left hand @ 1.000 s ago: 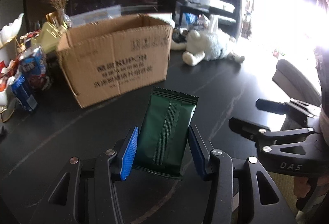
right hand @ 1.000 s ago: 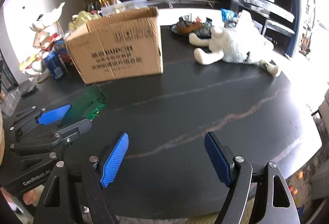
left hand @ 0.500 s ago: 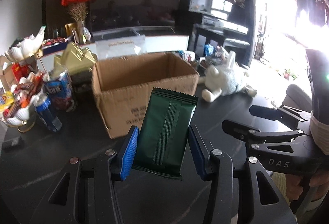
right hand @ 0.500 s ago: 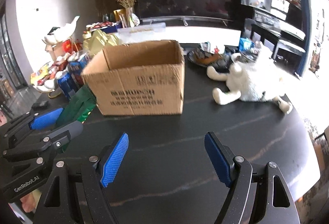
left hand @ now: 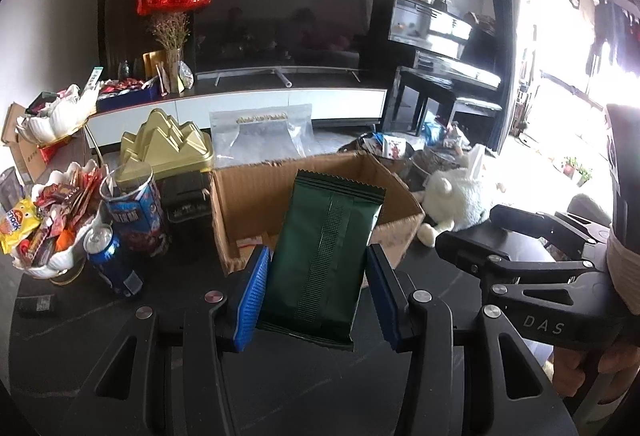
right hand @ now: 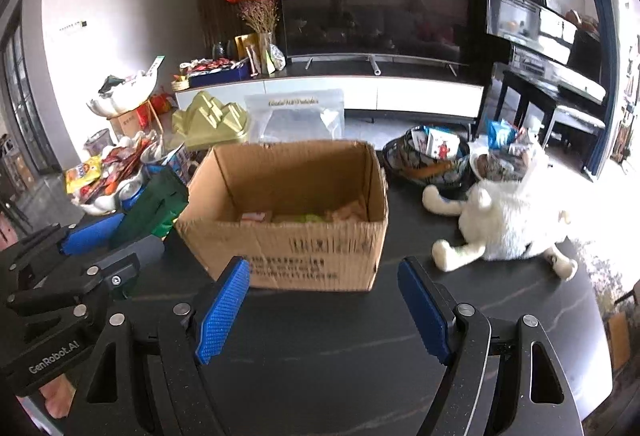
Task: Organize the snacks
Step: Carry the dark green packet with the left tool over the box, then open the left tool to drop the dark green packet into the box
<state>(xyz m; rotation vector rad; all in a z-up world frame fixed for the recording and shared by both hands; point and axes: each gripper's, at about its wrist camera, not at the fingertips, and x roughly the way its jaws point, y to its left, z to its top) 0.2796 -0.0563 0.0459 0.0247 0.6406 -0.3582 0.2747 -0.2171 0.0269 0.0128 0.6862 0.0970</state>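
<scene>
Left hand-held gripper (left hand: 316,294) pinching dark green crimped-edge snack pouch (left hand: 326,260), right hand-held gripper (right hand: 324,310) spread

Open cardboard box (right hand: 296,212) sits mid-table (right hand: 360,348), several packets lying on its floor. Left of it stands a tall snack canister (left hand: 134,208), a drink can (left hand: 110,260) in front of that, and a dish of wrapped sweets (left hand: 52,224) further left. Behind the box, a clear pouch (right hand: 296,116) stands upright. To the right lies a plush toy (right hand: 508,220), with a bowl of packets (right hand: 428,160) behind it. A snack pouch (left hand: 326,260) is up between the left gripper's (left hand: 316,296) pads, in front of the box.
</scene>
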